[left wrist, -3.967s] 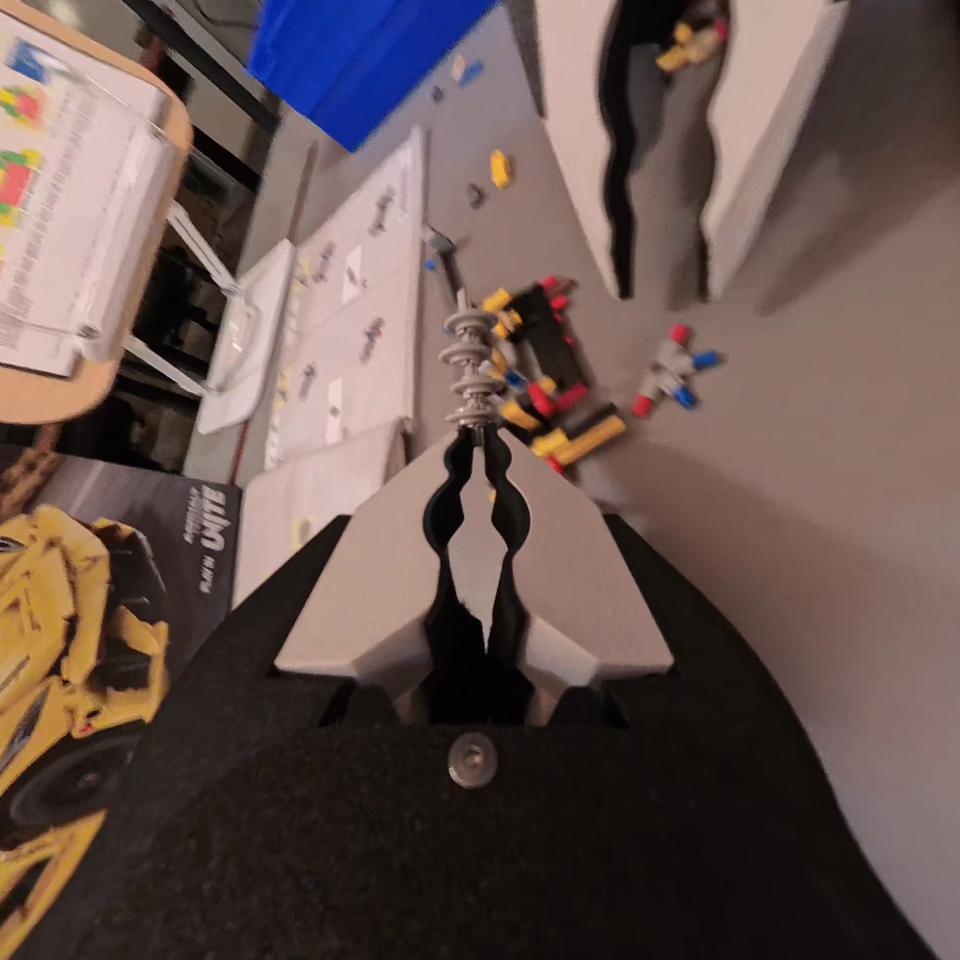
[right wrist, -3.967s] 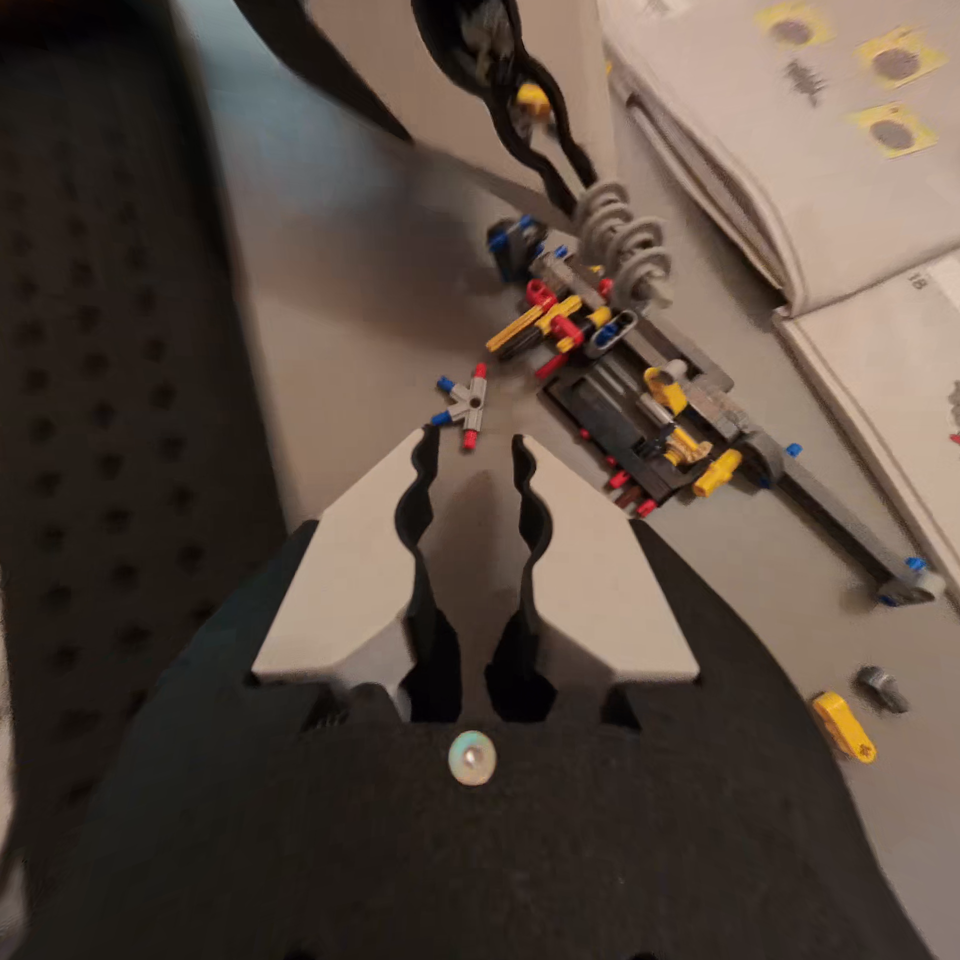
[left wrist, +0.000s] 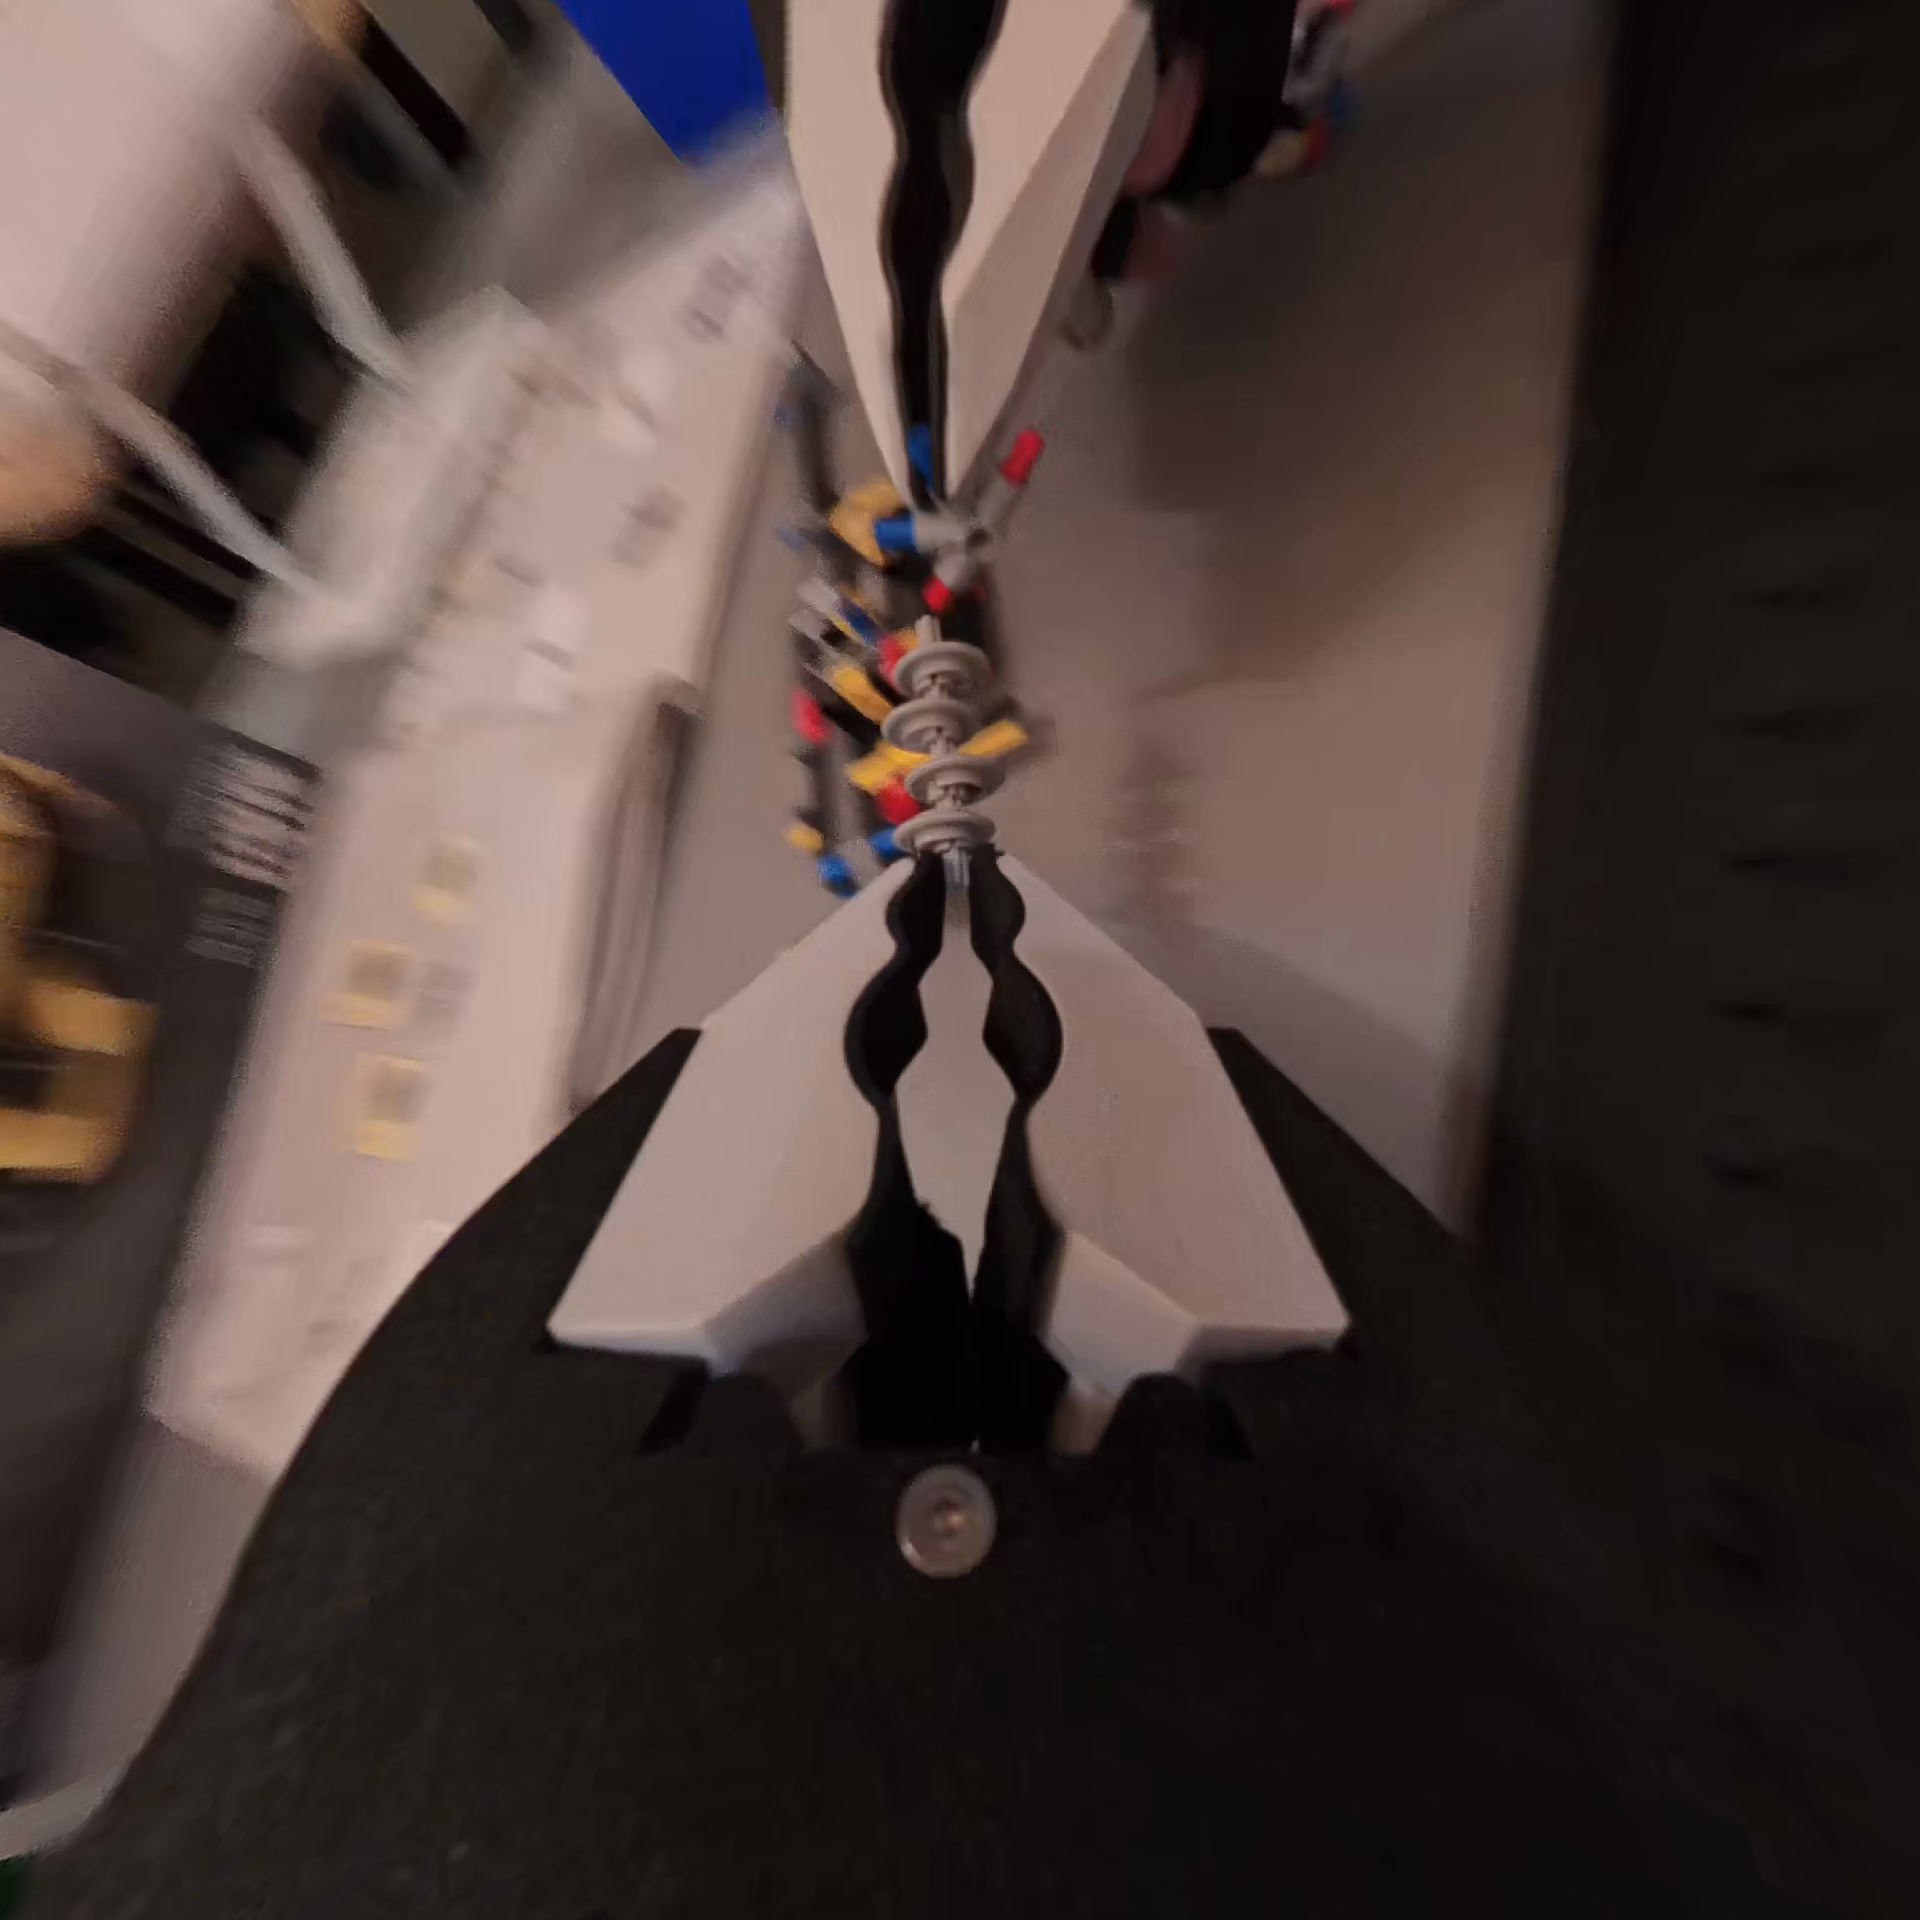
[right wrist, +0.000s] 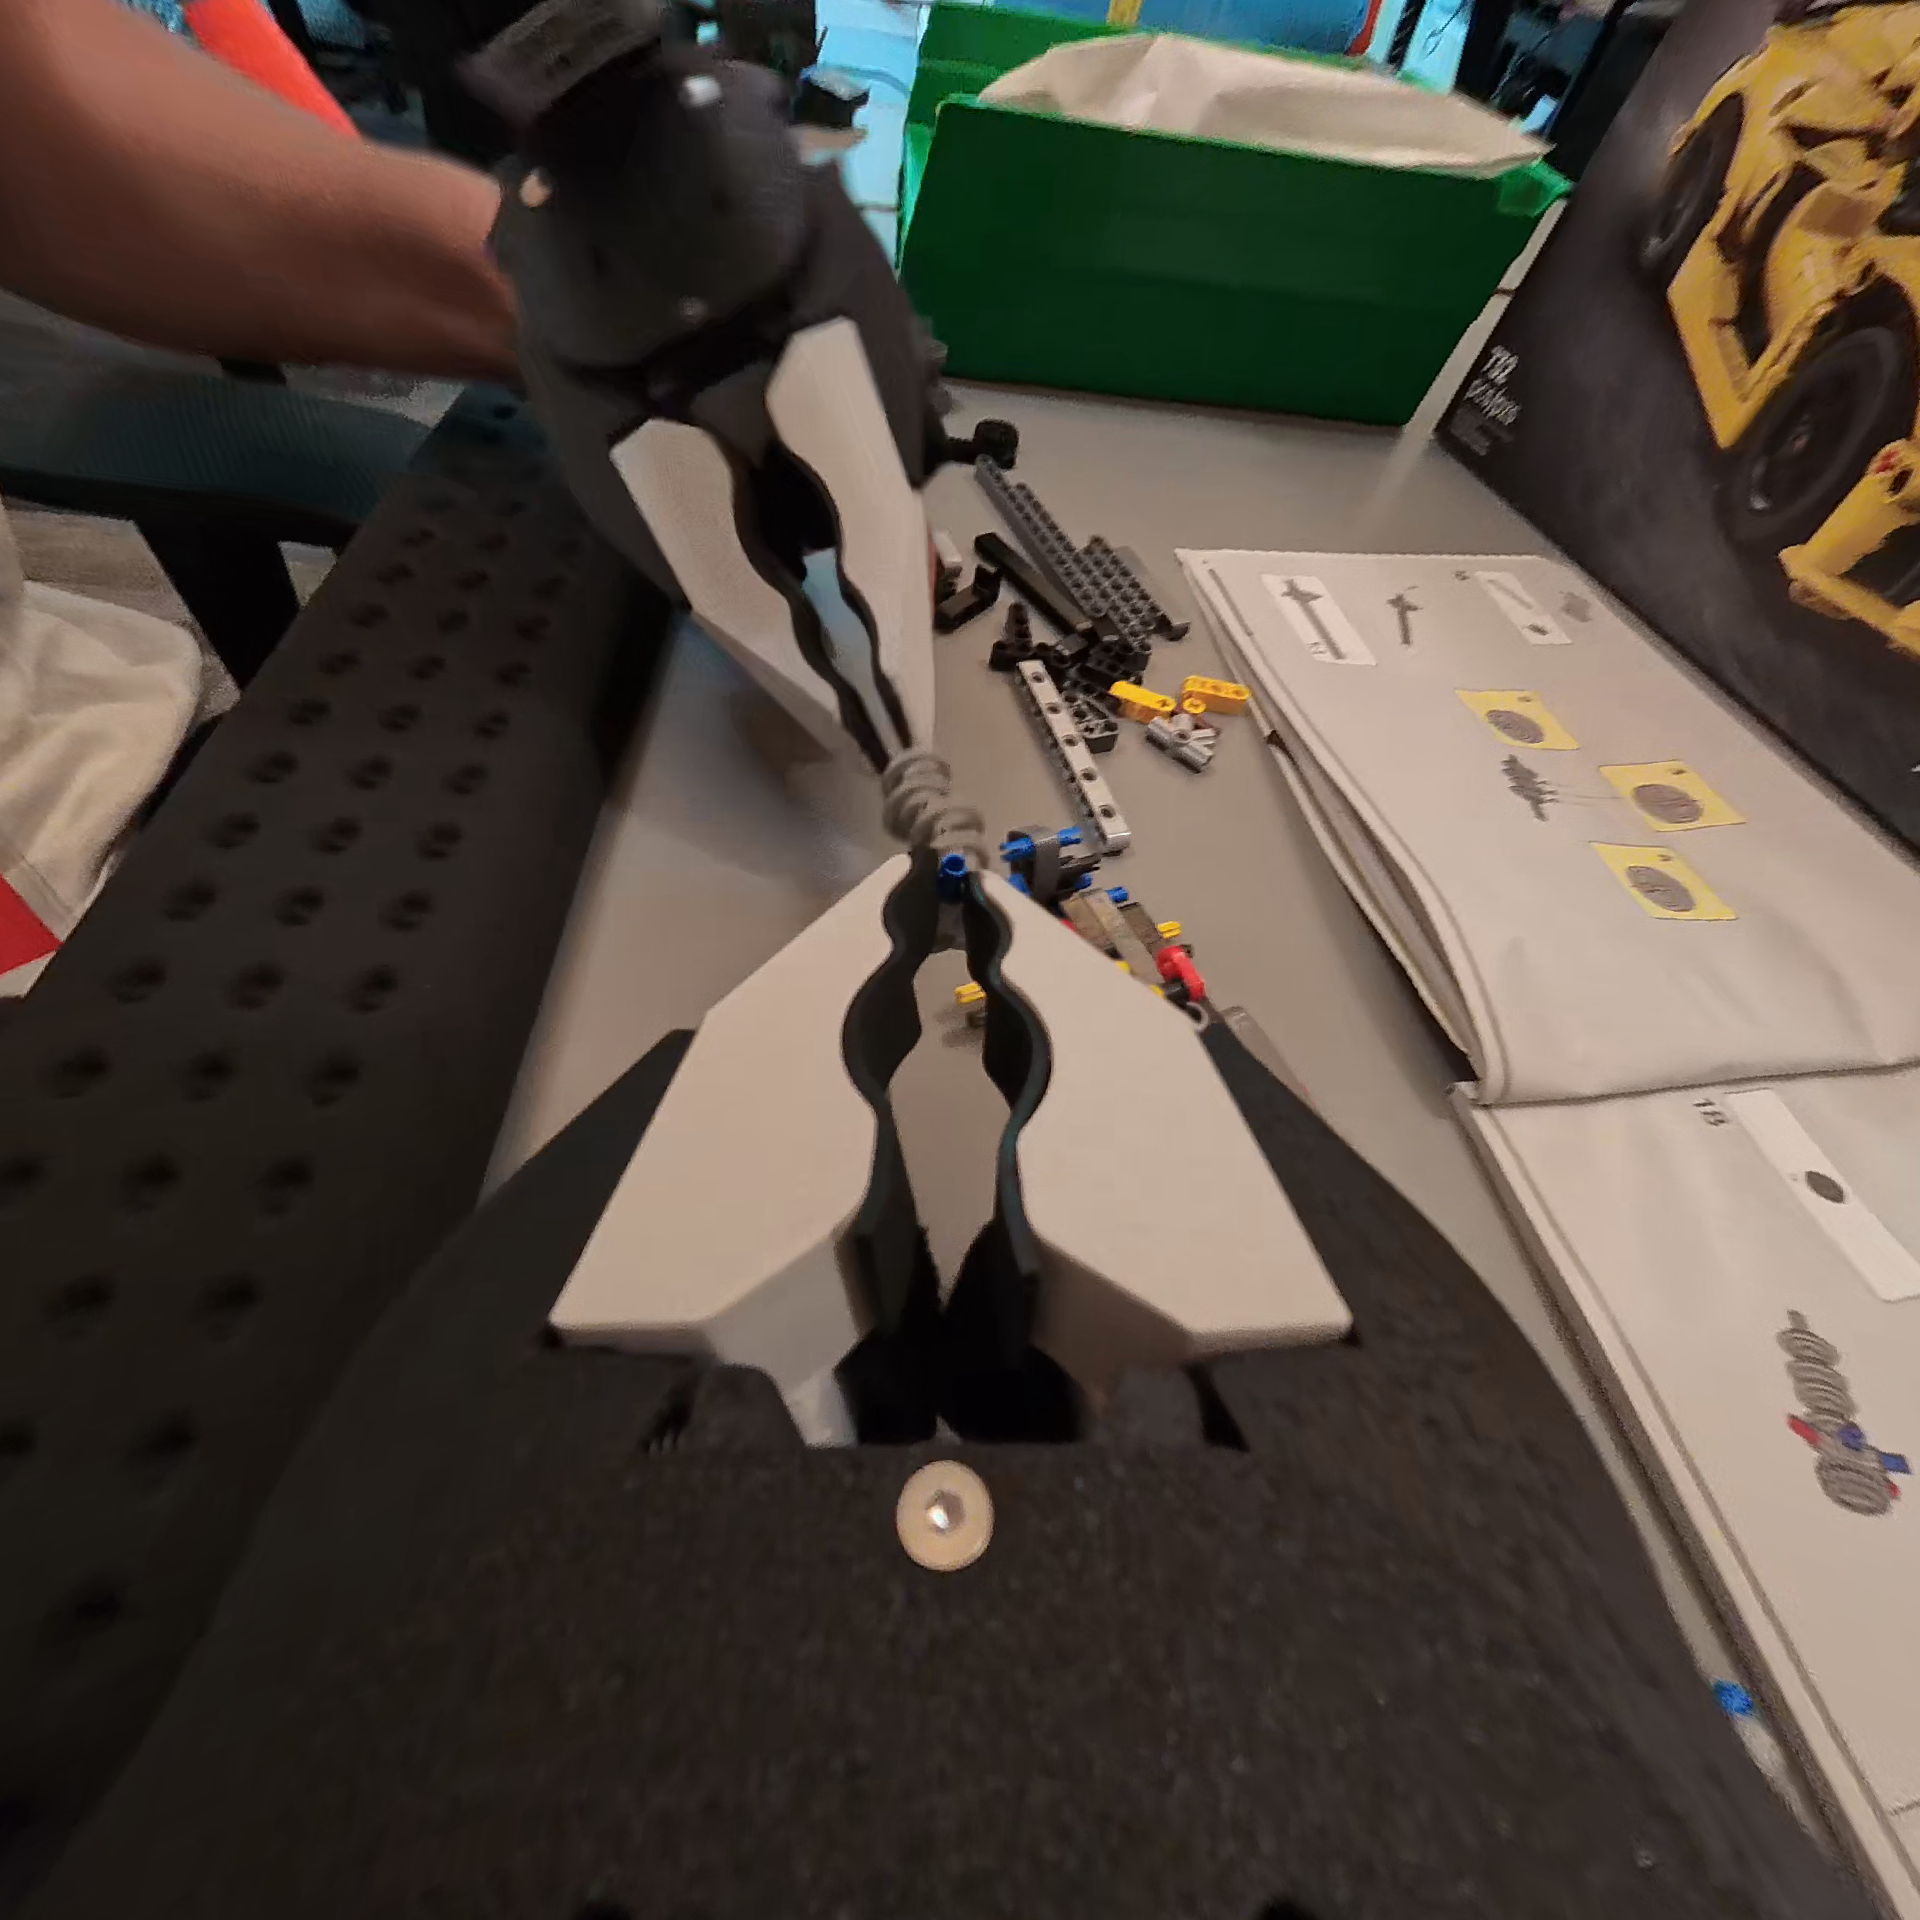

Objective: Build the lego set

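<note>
The left gripper is pinching the near end of a grey axle stacked with ribbed discs, its jaws closed on the thin shaft; the stack is pointing toward twelve o'clock in the left wrist view, which is heavily blurred. The right gripper is meeting it tip to tip, its jaws clamped on a small grey connector with blue and red pins; in its own view only a blue pin is showing at its tips, right against the far end of the stack. Both pieces are hanging above the grey table; loose black, grey and yellow pieces are lying at one o'clock in the right wrist view; an open instruction booklet is lying at three o'clock, with a green bin behind it.
</note>
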`<state>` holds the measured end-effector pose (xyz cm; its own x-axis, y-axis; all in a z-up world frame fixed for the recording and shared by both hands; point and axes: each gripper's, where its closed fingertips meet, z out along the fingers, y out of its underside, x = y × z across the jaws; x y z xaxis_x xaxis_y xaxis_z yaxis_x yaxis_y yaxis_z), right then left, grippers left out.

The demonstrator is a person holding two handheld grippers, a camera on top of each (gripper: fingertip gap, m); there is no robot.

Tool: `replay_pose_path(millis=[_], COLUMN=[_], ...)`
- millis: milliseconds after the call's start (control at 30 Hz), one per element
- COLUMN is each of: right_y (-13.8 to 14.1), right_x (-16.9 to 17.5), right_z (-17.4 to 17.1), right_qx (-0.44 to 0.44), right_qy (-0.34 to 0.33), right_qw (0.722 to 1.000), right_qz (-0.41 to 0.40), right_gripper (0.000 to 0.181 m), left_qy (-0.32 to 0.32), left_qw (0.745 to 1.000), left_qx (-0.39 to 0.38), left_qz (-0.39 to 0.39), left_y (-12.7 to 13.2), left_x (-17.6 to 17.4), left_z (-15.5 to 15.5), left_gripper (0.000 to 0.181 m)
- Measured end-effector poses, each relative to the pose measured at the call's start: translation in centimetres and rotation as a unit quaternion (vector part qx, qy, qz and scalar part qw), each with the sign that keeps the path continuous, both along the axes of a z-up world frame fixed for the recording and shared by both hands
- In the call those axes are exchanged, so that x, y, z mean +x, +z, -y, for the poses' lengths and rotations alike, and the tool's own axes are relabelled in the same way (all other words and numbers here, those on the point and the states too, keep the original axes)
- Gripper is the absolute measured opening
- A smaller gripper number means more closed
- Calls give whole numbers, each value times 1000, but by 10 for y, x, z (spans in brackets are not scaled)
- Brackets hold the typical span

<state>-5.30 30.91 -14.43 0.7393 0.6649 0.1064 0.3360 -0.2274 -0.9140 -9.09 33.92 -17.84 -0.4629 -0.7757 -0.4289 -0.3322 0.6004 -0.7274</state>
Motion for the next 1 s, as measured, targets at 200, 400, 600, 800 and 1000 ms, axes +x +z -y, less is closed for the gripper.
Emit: replay_pose_path(millis=[200, 400, 600, 800, 1000], right_y=[27, 26, 25, 29, 30], right_x=[14, 8, 10, 23, 34], right_z=[-6, -5, -9, -12, -16], right_qx=[32, 27, 34, 37, 17], right_qy=[-32, -22, -44, -79, -106], right_qw=[995, 995, 997, 995, 991], right_qz=[-85, -92, -55, -50, -78], right_gripper=[3, 3, 3, 3, 4], left_qy=[31, 38, 25, 18, 51], left_qw=[938, 918, 934, 949, 970], left_qx=[287, 324, 286, 244, 146], left_qz=[191, 227, 214, 200, 189], left_y=[30, 38, 32, 28, 36], left_x=[7, 8, 10, 15, 17], left_z=[-8, -7, -5, -8, -21], left_gripper=[3, 3, 3, 3, 4])
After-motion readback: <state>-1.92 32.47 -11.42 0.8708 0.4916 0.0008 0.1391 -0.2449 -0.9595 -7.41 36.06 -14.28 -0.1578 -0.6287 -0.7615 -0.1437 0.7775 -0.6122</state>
